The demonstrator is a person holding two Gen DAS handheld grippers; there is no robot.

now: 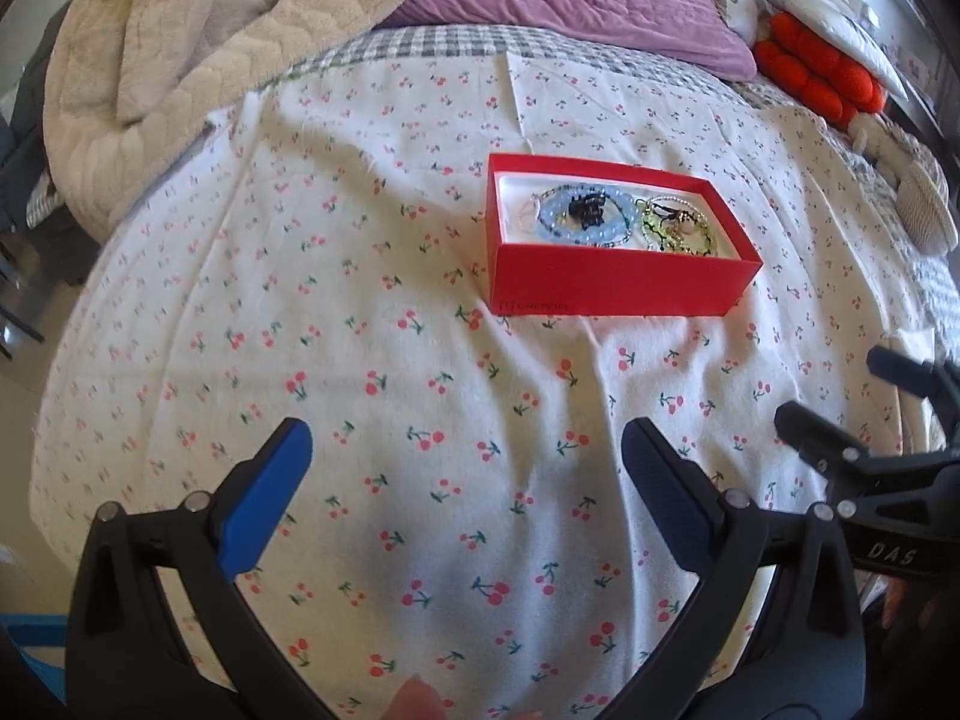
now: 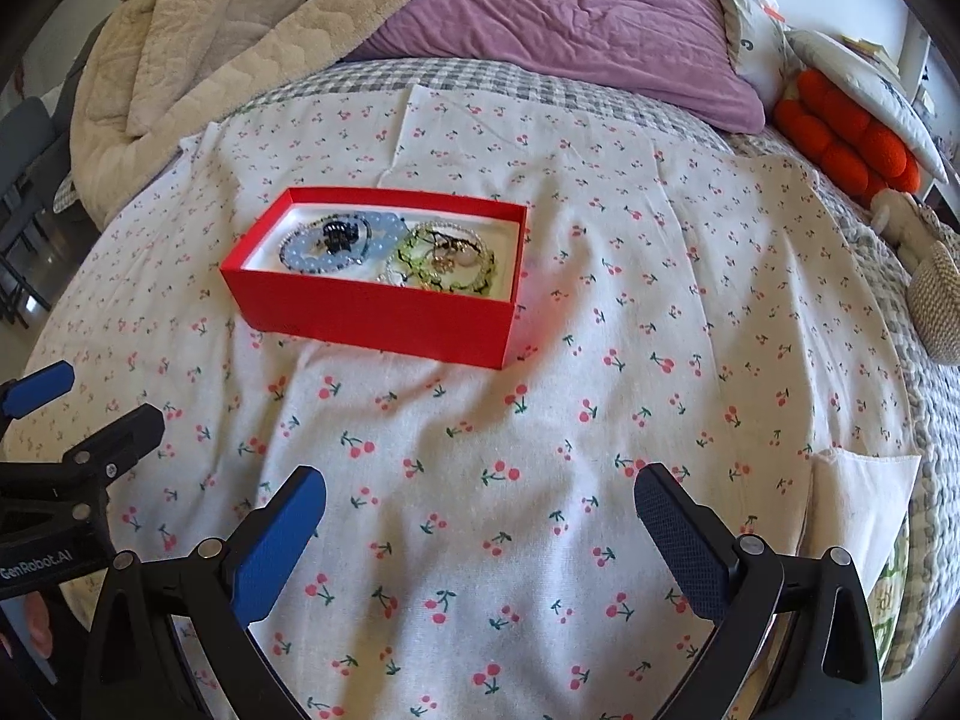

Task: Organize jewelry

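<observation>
A red box (image 1: 618, 279) with a white lining sits on the cherry-print cloth (image 1: 420, 360); it also shows in the right wrist view (image 2: 372, 318). Inside lie a blue bead bracelet (image 1: 561, 227) with a black clip (image 1: 585, 208) on it, and green bead bracelets (image 1: 678, 231) with small gold pieces. In the right wrist view I see the blue bracelet (image 2: 300, 255) and the green bracelets (image 2: 444, 276). My left gripper (image 1: 467, 438) is open and empty, well short of the box. My right gripper (image 2: 480, 486) is open and empty, also short of the box.
The cloth covers a bed with a grey checked sheet (image 2: 480, 78). A beige quilt (image 1: 180, 42) and a purple pillow (image 2: 576, 18) lie at the back. Orange plush toys (image 2: 846, 138) and cushions sit at the right edge.
</observation>
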